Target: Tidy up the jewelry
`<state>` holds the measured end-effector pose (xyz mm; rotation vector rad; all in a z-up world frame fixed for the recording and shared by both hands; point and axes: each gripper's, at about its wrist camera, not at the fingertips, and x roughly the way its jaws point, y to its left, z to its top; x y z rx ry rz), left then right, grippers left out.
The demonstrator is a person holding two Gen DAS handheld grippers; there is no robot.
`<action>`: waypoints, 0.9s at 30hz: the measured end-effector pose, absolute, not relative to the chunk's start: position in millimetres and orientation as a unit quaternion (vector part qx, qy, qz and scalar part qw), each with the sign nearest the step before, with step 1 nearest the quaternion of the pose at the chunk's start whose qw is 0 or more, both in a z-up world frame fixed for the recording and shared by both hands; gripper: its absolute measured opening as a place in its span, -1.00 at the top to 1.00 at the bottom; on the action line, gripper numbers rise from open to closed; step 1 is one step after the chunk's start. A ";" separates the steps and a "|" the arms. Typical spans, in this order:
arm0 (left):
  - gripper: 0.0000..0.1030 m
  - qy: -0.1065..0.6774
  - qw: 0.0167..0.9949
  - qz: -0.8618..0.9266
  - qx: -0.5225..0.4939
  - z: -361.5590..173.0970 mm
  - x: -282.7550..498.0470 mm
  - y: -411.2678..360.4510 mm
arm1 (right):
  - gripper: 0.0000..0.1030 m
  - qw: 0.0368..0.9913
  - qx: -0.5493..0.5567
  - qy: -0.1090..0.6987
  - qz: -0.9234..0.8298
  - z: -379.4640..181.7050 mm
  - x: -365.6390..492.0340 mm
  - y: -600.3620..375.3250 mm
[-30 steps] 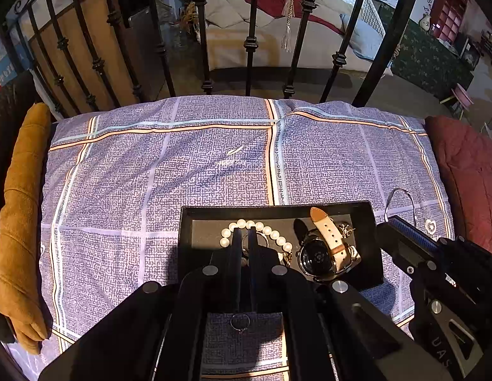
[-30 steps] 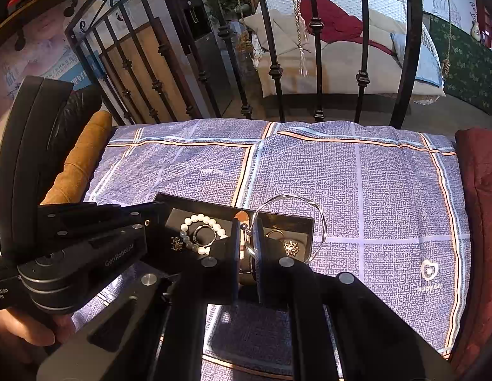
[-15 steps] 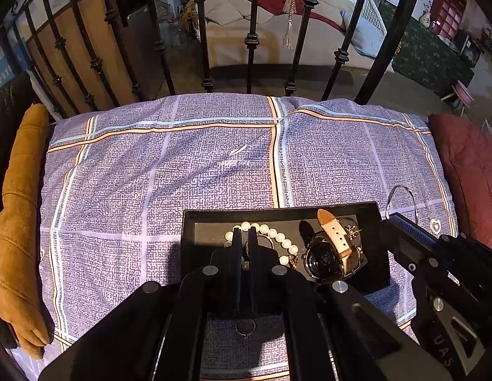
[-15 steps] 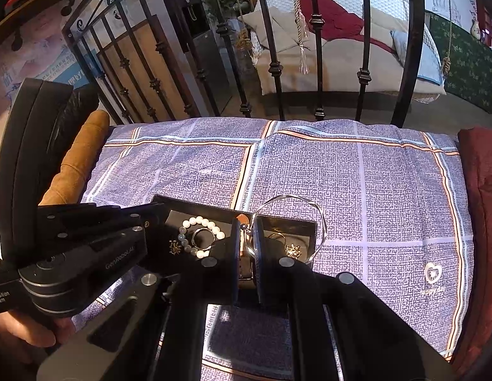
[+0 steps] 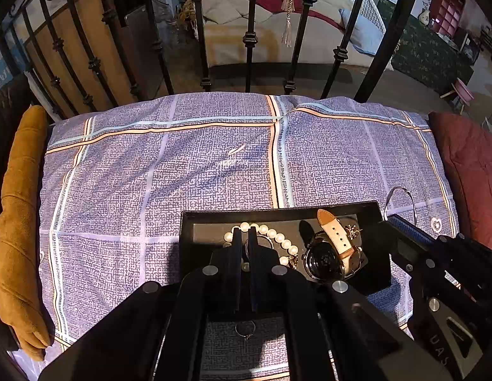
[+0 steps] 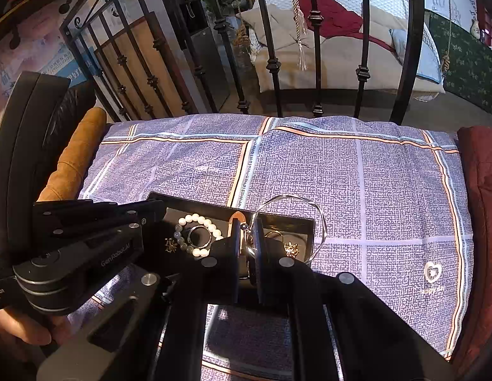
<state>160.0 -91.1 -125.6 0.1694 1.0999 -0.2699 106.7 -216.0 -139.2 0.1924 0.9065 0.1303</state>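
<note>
Since a second ago the thin silver wire bangle (image 6: 312,222) has lifted slightly, pinched in the right gripper (image 6: 248,238) at the black rectangular jewelry tray's (image 5: 277,214) 3 o'clock end; the watch with the cream leather strap (image 5: 333,243) points its long axis toward 11 o'clock; the left gripper (image 5: 243,244) stays closed, empty, over the white pearl bracelet (image 5: 271,233)

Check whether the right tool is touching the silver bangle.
Touching. The right wrist view shows the right tool nearly shut, the silver bangle pinched between its fingers, its loop arcing up over the black tray.
</note>
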 end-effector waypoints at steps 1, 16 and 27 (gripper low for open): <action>0.92 0.521 0.840 -0.128 0.080 -126.0 160.2 -91.3 | 0.83 0.892 0.093 0.437 0.063 -139.4 107.0 -216.3; 0.92 0.520 0.840 -0.128 0.084 -127.9 161.4 -93.9 | 0.83 0.890 0.087 0.443 0.063 -142.3 107.9 -216.6; 0.92 0.521 0.840 -0.127 0.085 -129.1 160.1 -95.8 | 0.83 0.889 0.086 0.445 0.064 -142.3 108.3 -216.8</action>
